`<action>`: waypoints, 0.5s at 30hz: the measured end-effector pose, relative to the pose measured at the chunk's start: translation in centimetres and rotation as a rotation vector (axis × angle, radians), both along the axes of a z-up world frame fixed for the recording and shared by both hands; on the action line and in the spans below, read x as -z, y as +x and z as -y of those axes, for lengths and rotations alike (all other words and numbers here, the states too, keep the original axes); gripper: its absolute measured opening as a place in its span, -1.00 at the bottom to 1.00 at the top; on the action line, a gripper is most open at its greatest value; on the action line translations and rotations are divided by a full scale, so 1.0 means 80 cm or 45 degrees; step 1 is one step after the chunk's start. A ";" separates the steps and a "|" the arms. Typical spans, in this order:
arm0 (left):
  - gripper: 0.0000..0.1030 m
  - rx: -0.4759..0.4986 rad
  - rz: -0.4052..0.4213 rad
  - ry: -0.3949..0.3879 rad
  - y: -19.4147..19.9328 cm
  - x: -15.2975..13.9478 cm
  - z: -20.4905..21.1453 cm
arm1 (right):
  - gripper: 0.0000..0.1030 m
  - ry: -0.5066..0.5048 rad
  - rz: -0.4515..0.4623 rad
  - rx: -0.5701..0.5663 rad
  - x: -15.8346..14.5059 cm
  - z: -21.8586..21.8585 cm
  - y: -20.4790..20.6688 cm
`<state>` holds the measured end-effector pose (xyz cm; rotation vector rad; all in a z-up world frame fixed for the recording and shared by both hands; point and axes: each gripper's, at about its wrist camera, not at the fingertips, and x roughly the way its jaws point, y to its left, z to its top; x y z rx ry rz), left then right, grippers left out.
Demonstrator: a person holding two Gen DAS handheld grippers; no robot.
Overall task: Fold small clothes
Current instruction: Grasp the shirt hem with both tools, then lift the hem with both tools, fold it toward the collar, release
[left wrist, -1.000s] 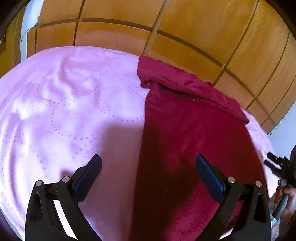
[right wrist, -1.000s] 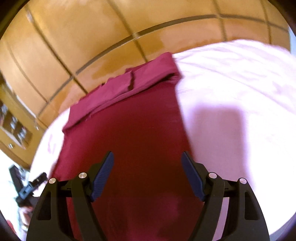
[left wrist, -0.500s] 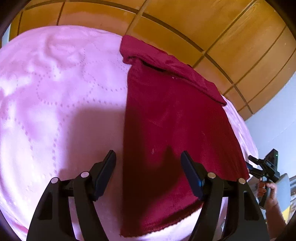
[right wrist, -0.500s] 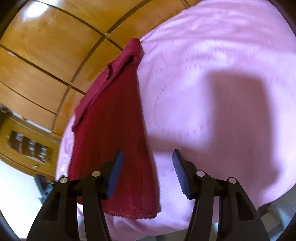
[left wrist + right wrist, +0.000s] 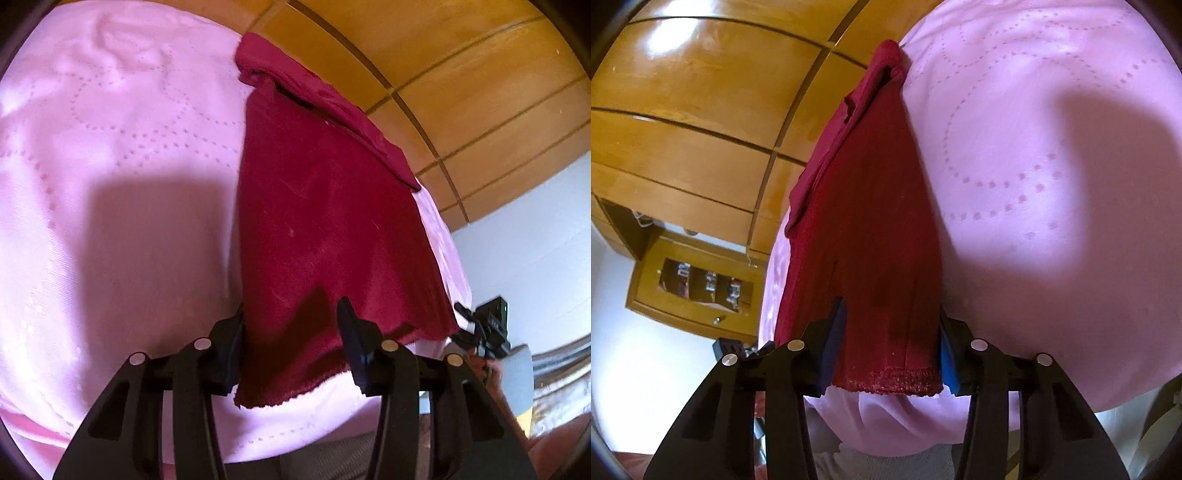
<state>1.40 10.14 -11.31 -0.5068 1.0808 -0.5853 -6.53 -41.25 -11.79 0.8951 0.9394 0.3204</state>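
A dark red garment lies flat on a pink quilted bedspread, its far end folded over by the wooden headboard. My left gripper is open, its jaws straddling the garment's near left corner at the hem. In the right wrist view the same garment runs away from me. My right gripper is open, its jaws straddling the near right corner with the stitched hem between the fingers. The right gripper also shows in the left wrist view.
A wooden panelled headboard stands behind the bed. A wooden bedside cabinet sits at the left in the right wrist view. The bed's near edge drops off just below both grippers.
Both grippers pulled back toward the near hem and narrowed. They now straddle the garment's two near corners instead of hovering over its middle.
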 end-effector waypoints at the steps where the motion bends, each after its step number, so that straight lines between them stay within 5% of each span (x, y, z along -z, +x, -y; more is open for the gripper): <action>1: -0.14 0.022 0.003 0.010 -0.001 -0.001 0.004 | -0.41 -0.009 -0.003 -0.019 0.000 -0.005 0.003; 3: -0.31 0.058 0.010 0.033 -0.003 -0.003 0.010 | -0.74 -0.038 -0.029 -0.045 0.001 -0.010 0.005; 5: -0.83 0.070 -0.007 0.055 -0.004 -0.002 0.010 | -0.79 -0.077 -0.039 -0.064 0.002 -0.019 0.008; 15: -0.87 0.023 0.149 -0.028 -0.033 -0.058 -0.022 | -0.88 -0.023 0.188 -0.078 -0.066 -0.019 -0.017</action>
